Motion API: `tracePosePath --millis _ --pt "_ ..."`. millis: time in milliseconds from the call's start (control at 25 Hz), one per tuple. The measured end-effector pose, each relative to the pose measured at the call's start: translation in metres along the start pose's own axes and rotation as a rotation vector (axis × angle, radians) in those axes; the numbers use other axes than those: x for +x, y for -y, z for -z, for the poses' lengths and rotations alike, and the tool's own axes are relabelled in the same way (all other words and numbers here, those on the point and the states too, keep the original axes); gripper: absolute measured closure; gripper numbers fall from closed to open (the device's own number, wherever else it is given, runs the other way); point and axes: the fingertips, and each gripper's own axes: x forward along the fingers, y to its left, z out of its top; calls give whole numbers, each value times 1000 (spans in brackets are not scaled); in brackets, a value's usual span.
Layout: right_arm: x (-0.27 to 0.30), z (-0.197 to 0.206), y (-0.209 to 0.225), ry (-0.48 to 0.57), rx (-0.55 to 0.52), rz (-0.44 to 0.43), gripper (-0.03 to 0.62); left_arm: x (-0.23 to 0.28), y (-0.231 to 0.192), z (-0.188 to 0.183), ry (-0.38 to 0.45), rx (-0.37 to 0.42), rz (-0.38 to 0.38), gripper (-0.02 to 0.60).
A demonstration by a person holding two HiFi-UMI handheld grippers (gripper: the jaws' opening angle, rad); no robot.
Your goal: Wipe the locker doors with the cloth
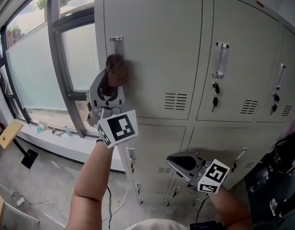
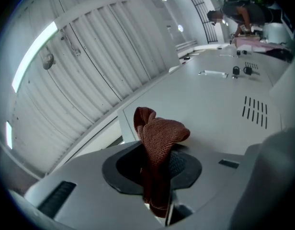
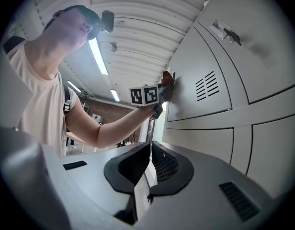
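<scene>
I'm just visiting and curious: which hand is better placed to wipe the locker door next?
Left. The left gripper is shut on the cloth, held up at the upper locker door. The right gripper hangs low, jaws together and empty.

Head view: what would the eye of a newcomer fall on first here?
First comes the reddish-brown cloth, pinched in the left claw and held against the upper-left locker door, just below its handle. Next comes the right claw, shut and empty, low in front of the lower lockers. Keys hang from the locks of the neighbouring upper door.
</scene>
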Motion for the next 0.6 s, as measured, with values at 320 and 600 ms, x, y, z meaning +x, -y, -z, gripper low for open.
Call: tracePosePath --millis 320,600 --pt "-33 -1 9 15 28 77 571 17 114 -114 222 195 231 497" --pt "-29 -3 0 17 23 54 571 18 159 -155 357 334 311 497"
